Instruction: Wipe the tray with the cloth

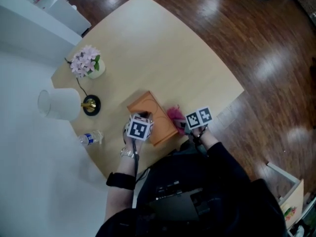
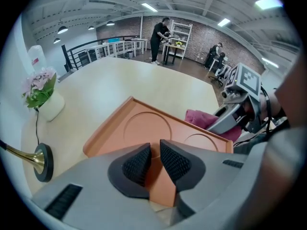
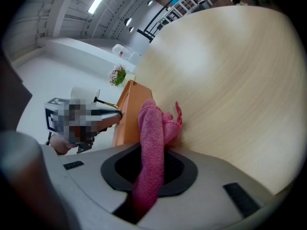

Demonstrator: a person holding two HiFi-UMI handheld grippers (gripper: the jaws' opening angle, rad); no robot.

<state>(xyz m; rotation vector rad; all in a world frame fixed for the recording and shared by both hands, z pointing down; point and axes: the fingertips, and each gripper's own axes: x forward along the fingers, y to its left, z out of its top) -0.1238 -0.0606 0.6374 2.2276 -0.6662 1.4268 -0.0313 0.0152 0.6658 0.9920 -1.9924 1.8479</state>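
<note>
Light wooden table, curved along its far edge, stands on a dark wood floor. Table lamp with a white shade and a round black base stands at the table's left side in the head view. An orange tray lies flat near the table's near edge, in front of the person. Its surface carries two round recesses and a raised rim. A vase of pink flowers stands beyond the lamp, well apart from the tray. Left gripper has its jaws closed on the tray's near rim, and the ribbed pads press the orange edge from both sides. Right gripper has its jaws closed on a pink cloth. One fold of the cloth runs down between the pads and the remainder bunches out ahead of them. The bunched part rests on the table against the outer side of the tray's right-hand rim. The head view shows it at the tray's right edge, between the two grippers. A small water bottle lies on its side near the table edge, left of the left gripper and just below the lamp base.
</note>
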